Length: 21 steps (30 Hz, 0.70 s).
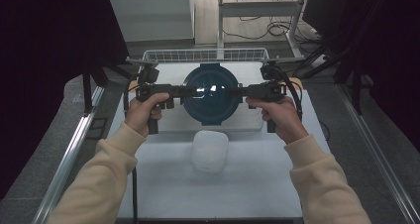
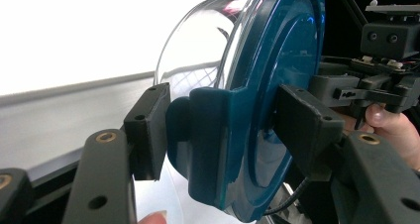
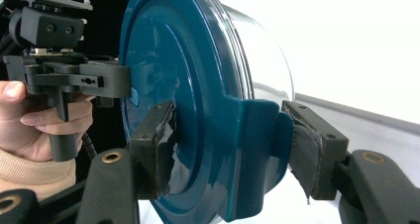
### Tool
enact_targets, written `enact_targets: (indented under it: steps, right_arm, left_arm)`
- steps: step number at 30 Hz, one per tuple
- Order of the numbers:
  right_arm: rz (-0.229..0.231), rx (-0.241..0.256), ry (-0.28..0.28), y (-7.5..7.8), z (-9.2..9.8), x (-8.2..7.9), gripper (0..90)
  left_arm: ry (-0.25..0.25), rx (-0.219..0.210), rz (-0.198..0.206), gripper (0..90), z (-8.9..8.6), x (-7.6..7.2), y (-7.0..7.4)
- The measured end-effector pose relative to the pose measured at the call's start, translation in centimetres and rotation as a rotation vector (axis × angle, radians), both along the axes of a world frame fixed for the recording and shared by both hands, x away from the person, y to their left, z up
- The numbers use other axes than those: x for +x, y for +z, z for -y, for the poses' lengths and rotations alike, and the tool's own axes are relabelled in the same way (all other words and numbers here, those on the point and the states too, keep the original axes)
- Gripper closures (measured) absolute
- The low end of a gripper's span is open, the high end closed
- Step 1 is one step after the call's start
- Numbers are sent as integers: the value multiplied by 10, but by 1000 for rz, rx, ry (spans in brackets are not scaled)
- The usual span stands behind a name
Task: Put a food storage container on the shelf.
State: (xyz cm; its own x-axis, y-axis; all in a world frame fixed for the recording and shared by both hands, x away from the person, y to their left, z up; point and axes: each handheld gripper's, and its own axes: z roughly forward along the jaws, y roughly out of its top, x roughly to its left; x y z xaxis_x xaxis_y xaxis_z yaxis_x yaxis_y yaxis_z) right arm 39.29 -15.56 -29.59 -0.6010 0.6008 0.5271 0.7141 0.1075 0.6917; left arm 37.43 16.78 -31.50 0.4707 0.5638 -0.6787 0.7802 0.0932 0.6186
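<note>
— While both grippers pinch the teal lid (image 1: 210, 93) from opposite sides in the high view, where is the container?
— Towards the table's far edge, before the wire basket (image 1: 205, 55); a white pouch (image 1: 209, 150) lies nearer the person.
— And the left gripper view?
— The left gripper (image 2: 218, 130) is closed on the lid's side tab (image 2: 208, 140), clear bowl (image 2: 198, 50) behind.
— The right gripper view?
— The right gripper (image 3: 230, 135) clamps the opposite tab (image 3: 257, 135). I'd judge the lid is being unclipped; next needs an even pull on both tabs.

Bowl's (image 2: 198, 50) inside washed out by glare, lid's (image 3: 198, 115) lower rim cut off, white bundle (image 1: 210, 151) too blurred to identify
</note>
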Motion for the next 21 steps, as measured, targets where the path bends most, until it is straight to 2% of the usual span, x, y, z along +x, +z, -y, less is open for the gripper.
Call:
enact_targets:
  steps: [8, 17, 21]
  right_arm:
    - [-10, 18, 5, 7, -3, 16, 403]
    - [-12, 17, 7, 15, -6, 31, 404]
    - [-11, 19, 19, 19, -8, 41, 410]
  left_arm:
    - [5, 11, 0, 404, -4, 17, 13]
    - [5, 12, 10, 404, -8, 32, 20]
    - [8, 7, 1, 404, -10, 40, 24]
